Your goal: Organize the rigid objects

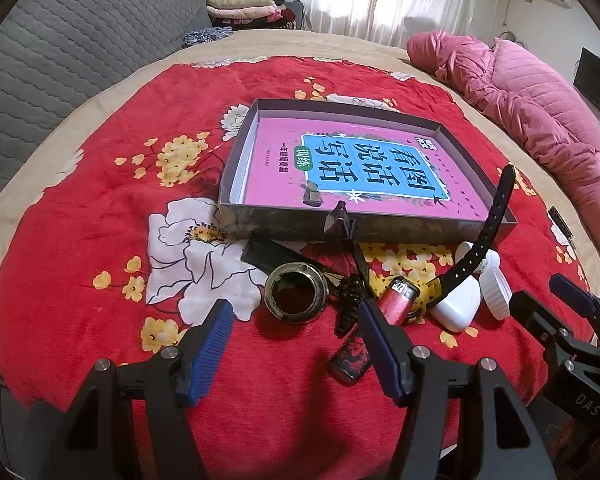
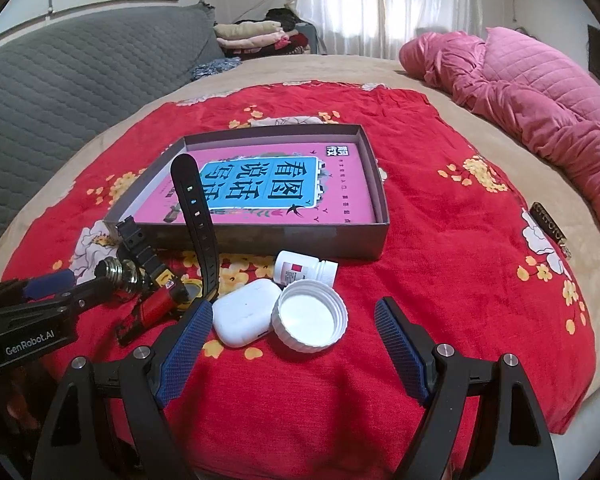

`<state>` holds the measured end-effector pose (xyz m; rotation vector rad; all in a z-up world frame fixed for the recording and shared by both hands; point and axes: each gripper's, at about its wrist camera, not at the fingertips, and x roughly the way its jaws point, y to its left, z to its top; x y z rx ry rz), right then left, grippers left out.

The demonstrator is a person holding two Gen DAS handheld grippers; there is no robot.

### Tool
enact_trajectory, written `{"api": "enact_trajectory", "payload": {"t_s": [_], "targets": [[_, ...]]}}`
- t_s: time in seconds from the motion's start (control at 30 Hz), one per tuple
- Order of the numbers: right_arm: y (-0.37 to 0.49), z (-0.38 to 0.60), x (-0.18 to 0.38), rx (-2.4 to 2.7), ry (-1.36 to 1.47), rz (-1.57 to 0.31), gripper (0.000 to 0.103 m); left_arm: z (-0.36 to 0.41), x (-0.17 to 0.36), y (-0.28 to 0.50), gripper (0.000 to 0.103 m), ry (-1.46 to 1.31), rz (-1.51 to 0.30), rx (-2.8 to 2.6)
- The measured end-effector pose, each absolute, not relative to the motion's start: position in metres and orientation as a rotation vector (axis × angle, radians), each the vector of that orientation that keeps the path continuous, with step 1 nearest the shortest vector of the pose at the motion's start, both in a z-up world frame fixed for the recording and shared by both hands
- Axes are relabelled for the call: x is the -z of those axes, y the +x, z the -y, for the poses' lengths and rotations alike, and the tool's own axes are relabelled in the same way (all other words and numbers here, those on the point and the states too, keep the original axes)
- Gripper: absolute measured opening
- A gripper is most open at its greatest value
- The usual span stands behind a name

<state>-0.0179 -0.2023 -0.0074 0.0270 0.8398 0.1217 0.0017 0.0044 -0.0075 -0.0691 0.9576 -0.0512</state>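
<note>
Bed with red floral blanket [image 2: 440, 240], grey quilted sofa [image 2: 60, 80], bright curtained window [image 2: 380, 4].

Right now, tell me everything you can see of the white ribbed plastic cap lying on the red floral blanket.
The white ribbed plastic cap is a round screw lid with vertical ridges around its outer wall. It lies upside down, open side up, showing a smooth white inside. It rests on the red floral blanket, in front of the small white bottle lying on its side, and right beside the white earbud case, seemingly touching it. The right gripper hangs open just before it, not touching.
</note>
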Motion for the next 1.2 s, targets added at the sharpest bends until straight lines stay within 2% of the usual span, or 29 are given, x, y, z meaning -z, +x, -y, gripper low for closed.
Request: {"api": "enact_trajectory", "payload": {"t_s": [1.2], "targets": [[-0.0166,0.2049,0.0100,-0.113,0.042,-0.852,0.084,-0.0046,0.0093,0.0006,0.064,-0.073,-0.967,0.053]]}}
